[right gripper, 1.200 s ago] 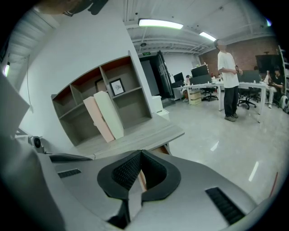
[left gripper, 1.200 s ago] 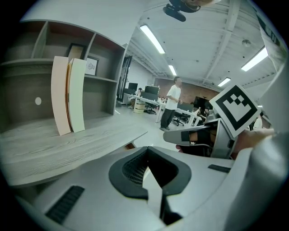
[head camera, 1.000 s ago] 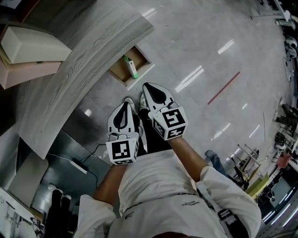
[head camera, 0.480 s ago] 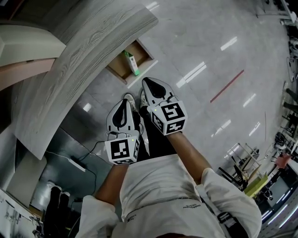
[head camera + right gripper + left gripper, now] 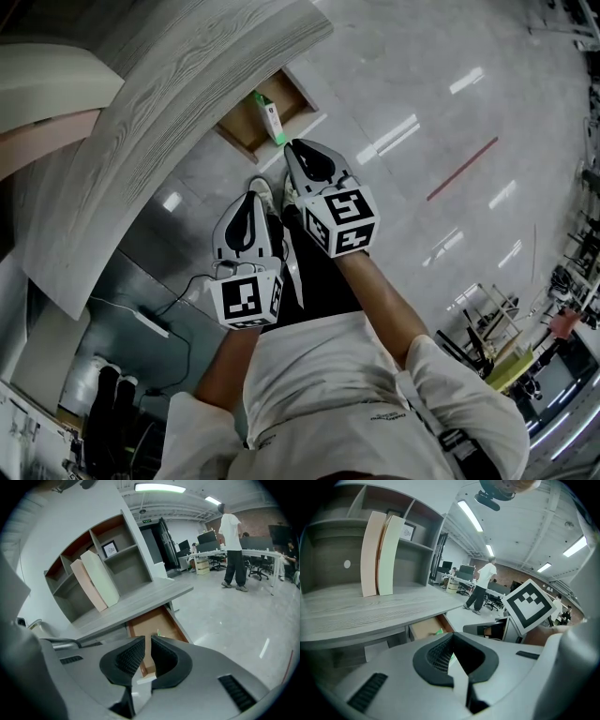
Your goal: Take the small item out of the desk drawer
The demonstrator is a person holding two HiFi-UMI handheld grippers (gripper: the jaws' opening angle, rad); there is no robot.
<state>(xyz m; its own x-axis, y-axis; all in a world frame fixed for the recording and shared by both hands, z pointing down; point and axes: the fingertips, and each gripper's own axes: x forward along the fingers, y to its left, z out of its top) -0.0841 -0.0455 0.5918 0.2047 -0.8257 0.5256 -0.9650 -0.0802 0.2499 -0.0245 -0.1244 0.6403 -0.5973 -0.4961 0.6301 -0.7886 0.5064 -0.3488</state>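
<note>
The wooden desk drawer (image 5: 242,133) stands pulled out under the grey desk top (image 5: 169,141). In it lies a small green and white item (image 5: 270,116), also visible as the green item (image 5: 158,633) in the drawer (image 5: 150,619) ahead of my right gripper. My right gripper (image 5: 298,150) hovers with its tip just above the drawer's front edge, close to the item. Its jaws are opening, a narrow gap with nothing between them (image 5: 147,641). My left gripper (image 5: 251,202) hangs back beside it, shut and empty. It looks toward the drawer (image 5: 424,627).
Two flat pale boards (image 5: 96,581) lean upright on the desk under a shelf unit (image 5: 117,555). A cable and a white power strip (image 5: 150,323) lie on the floor below the desk. A person (image 5: 233,550) stands far off among office desks.
My right gripper has moved forward toward the drawer and its tip now reaches the drawer's front edge. The left gripper has barely moved.
</note>
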